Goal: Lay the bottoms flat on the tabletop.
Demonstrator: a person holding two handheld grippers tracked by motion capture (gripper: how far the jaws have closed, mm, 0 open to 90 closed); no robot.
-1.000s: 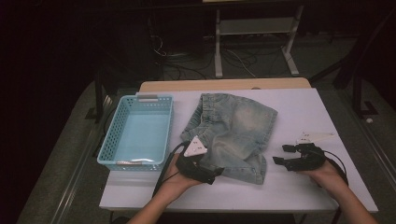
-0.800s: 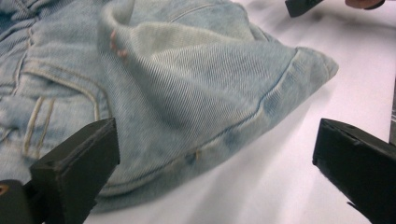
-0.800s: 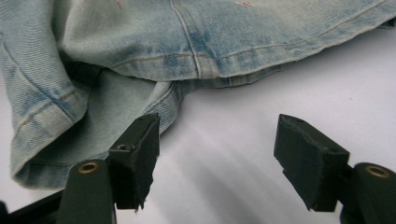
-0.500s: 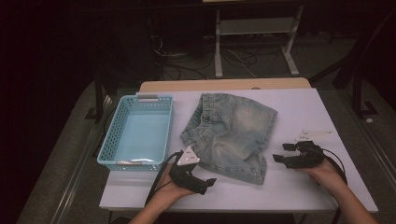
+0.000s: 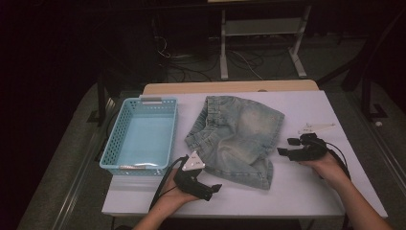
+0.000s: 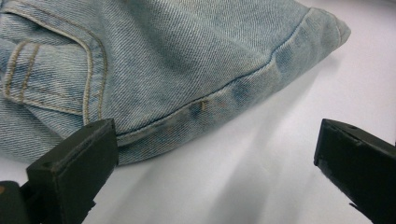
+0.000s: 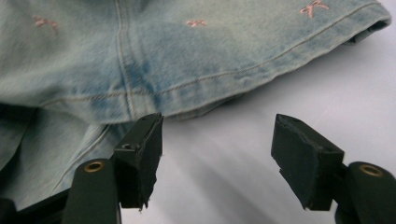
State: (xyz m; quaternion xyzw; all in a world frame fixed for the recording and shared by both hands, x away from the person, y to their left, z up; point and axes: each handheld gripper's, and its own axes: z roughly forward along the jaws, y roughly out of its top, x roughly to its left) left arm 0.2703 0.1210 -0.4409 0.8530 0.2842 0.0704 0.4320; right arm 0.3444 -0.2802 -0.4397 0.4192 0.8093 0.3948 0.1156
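Nearest the person, the left hand-held gripper (image 5: pixel 214 188) is resting low at the front edge of the white worktop (image 5: pixel 306 191), its jaws standing wide with nothing between them, pointing toward the near hem of the denim shorts (image 5: pixel 237 136); in the left gripper view one jaw is sitting just beside that hem (image 6: pixel 196 112) without clamping it. A little farther off, the right hand-held gripper (image 5: pixel 283 149) is hovering close by the shorts' right edge, jaws partly apart and bare, aiming at a stitched leg hem (image 7: pixel 224 93). The shorts are lying crumpled mid-worktop, their long axis running from the near right corner toward the far left, the waistband seemingly at the far end. Left of them, well apart, a light blue basket (image 5: pixel 112 153) is sitting lengthwise front to back.
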